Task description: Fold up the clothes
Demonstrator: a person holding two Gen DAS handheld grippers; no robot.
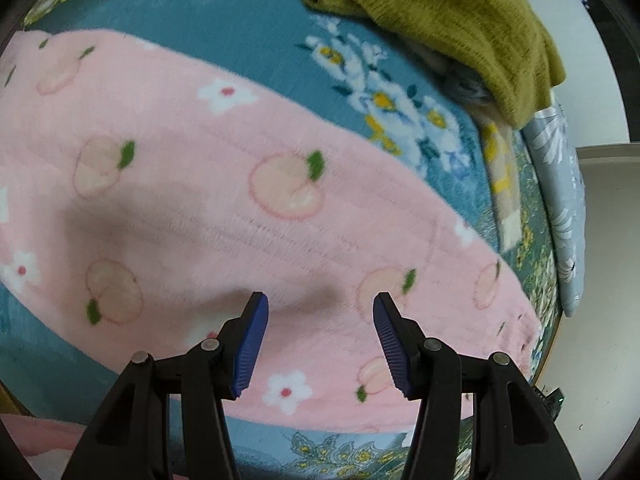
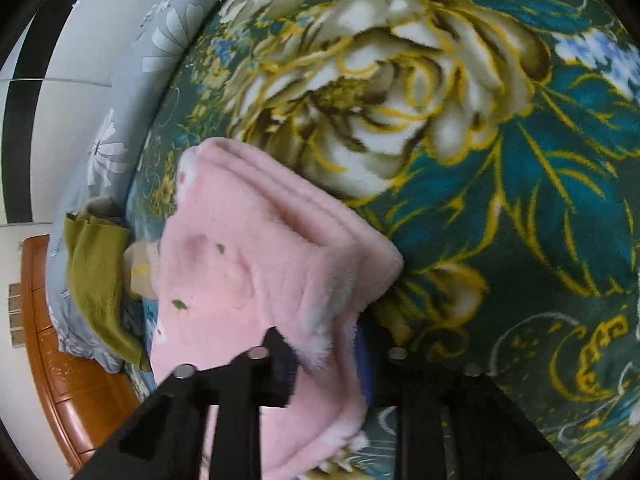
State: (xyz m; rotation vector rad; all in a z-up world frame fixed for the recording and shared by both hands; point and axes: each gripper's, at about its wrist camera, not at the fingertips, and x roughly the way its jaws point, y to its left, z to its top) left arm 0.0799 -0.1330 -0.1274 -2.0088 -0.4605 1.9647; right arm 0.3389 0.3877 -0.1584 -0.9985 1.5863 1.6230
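Observation:
A pink fleece garment with peach and flower prints lies spread on the teal floral blanket. My left gripper is open just above it, blue pads apart, holding nothing. In the right wrist view my right gripper is shut on a folded end of the pink garment, which bunches up and drapes between the black fingers.
An olive-green knitted garment lies folded at the far side, over a grey floral pillow. It also shows in the right wrist view. The orange wooden bed frame and white wall border the bed.

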